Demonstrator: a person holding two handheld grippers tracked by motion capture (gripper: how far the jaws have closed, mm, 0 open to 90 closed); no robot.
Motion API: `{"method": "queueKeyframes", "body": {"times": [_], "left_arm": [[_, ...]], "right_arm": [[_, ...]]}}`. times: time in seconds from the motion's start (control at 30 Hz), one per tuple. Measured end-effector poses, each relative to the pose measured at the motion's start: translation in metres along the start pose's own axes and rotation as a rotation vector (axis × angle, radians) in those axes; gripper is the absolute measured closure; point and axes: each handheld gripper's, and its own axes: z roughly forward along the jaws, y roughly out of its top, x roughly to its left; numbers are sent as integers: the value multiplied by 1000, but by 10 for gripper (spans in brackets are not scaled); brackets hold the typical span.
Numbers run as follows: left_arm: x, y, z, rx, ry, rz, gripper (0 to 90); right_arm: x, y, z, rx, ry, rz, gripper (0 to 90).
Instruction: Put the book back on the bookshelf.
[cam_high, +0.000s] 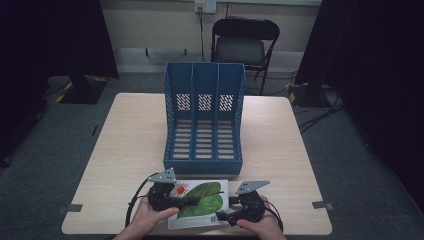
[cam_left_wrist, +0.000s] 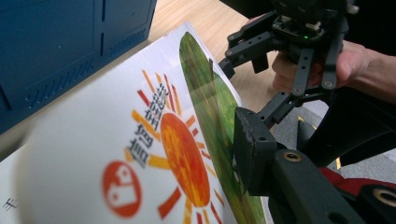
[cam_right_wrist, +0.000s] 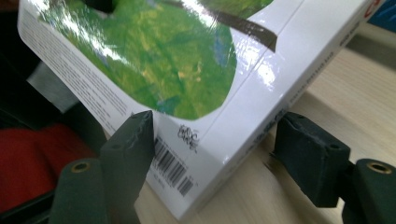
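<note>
Hands at the table's near edge held both grippers against a white book (cam_high: 199, 200) with a green leaf and orange sun on its cover. The left gripper (cam_high: 172, 196) pinched the book's cover, one jaw pressed on the leaf. The right gripper (cam_high: 231, 216) stood spread, its jaws straddling the book's barcode corner without closing. Beyond the book, a blue three-slot file rack (cam_high: 204, 120) stood mid-table (cam_high: 135, 140). A black folding chair (cam_high: 244, 42) waited behind.

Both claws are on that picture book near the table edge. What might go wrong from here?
The right gripper straddles only the book's corner, jaws open, so the book may slip. The book sits near the table's front edge and might drop off. The blue file rack stands close ahead; lifting could bump it.
</note>
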Motion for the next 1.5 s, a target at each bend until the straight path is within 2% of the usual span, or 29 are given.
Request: {"method": "queueKeyframes", "body": {"times": [0.07,0.13,0.17,0.2,0.23,0.3,0.4,0.47,0.63,0.83,0.97,1.07,1.13,1.23,1.3,1.33,1.37,1.5], "left_arm": [[1,0,1,0,3,-1,726],[1,1,1,1,3,3,725],[1,1,1,1,5,10,726],[1,2,0,13,7,25,725],[-1,2,1,-6,4,16,726],[-2,2,0,-10,4,38,731],[-4,5,-2,-16,-5,74,742],[-5,5,-3,-19,-6,84,748],[-3,5,-5,-25,-4,91,757],[-2,4,-8,-41,0,79,756],[0,2,-11,-32,18,79,731],[0,0,-12,-38,14,83,713],[-1,0,-13,-33,8,96,712],[1,-2,-15,-40,-15,99,710],[1,-2,-15,-34,-23,101,712],[1,-2,-15,-34,-31,102,712],[2,-2,-15,-38,-45,98,712],[3,-2,-14,-45,-71,94,770]], "right_arm": [[-5,0,3,1,32,24,280],[-8,0,3,1,62,46,336],[-8,0,2,1,69,47,336],[-8,0,2,-1,72,41,337],[-7,0,2,3,68,35,338],[-7,1,0,-4,62,37,363],[-5,2,-4,-18,38,13,395],[-5,2,-6,-27,33,1,427],[-5,2,-11,-47,24,-16,492],[-2,3,-17,-78,0,-52,560],[0,2,-21,-94,33,-67,559],[4,2,-24,-96,47,-101,535],[7,2,-25,-87,51,-119,525],[7,2,-26,-85,81,-137,537],[7,3,-27,-81,80,-141,586],[6,3,-27,-91,85,-128,599],[4,4,-28,-110,109,-106,606],[3,5,-28,-124,103,-99,592]]}}
